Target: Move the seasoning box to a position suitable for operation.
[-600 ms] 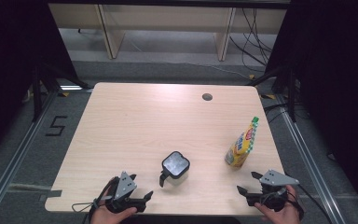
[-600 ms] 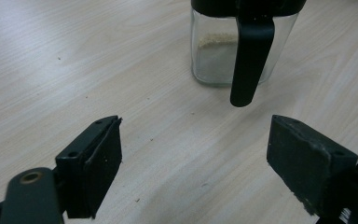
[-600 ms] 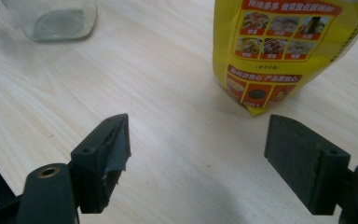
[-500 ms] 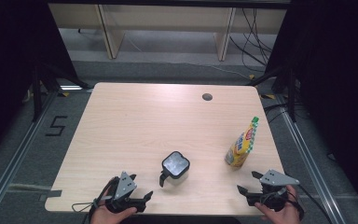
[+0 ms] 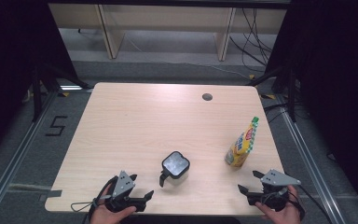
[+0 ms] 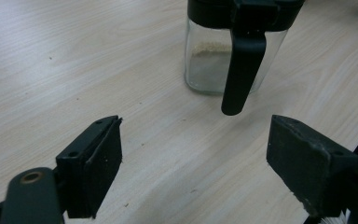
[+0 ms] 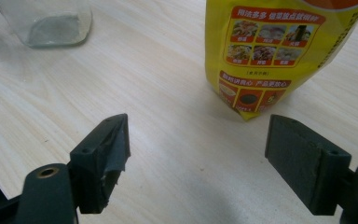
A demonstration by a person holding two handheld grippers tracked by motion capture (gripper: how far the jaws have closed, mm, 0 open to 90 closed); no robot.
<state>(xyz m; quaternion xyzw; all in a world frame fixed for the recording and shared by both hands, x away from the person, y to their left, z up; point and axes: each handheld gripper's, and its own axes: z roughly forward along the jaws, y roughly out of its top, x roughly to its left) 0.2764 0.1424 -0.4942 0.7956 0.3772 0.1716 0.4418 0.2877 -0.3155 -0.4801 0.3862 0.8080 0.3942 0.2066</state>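
A small glass jar [image 5: 175, 168] with a black lid and a black handle stands upright near the table's front middle. In the left gripper view the jar [image 6: 214, 60] holds a little pale powder, and its handle [image 6: 242, 70] faces my left gripper [image 6: 196, 140]. That gripper [image 5: 142, 199] rests open at the front edge, left of the jar, with nothing between its jaws. A yellow printed pouch [image 5: 241, 147] stands upright to the right. My right gripper [image 5: 248, 185] is open just in front of the pouch [image 7: 275, 51], apart from it.
The light wooden table [image 5: 135, 121] has a round cable hole [image 5: 207, 97] near its far edge. Pale shelving legs and cables lie on the floor behind. The jar's glass base [image 7: 46, 21] shows at the upper left of the right gripper view.
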